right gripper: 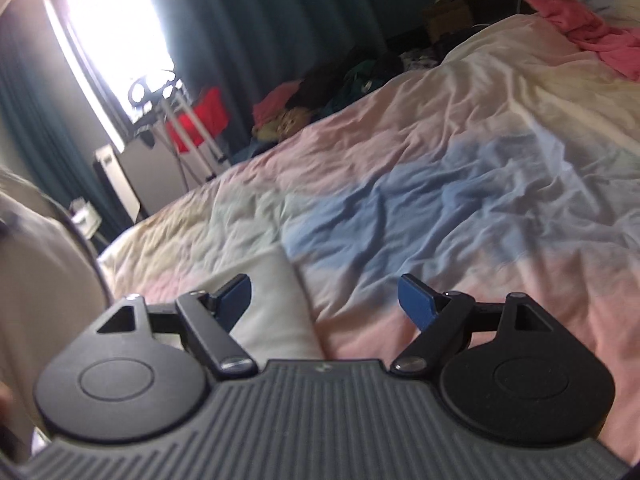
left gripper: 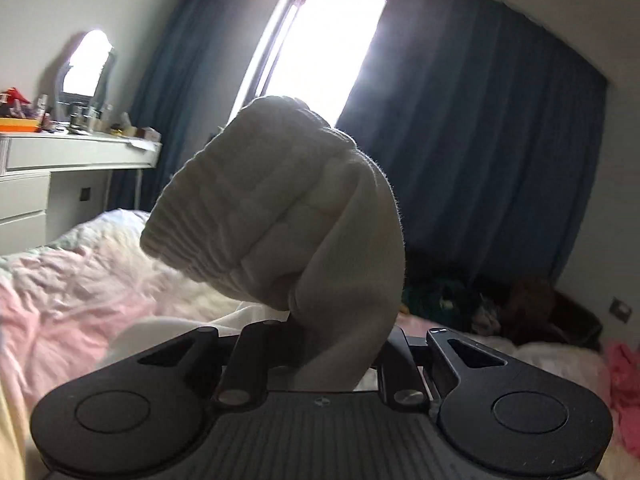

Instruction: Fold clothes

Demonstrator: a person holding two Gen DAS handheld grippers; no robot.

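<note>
Gripping one white garment [left gripper: 288, 216], left gripper [left gripper: 332, 360].

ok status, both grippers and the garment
Left gripper shut on white knit, lifted off the bed. Right gripper open, empty, over the bed. Nothing in the way.

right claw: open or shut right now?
Open. In the right wrist view the right claw has its blue pads well apart, with nothing gripped between them; only the bedsheet and a white cloth lie beyond.
</note>
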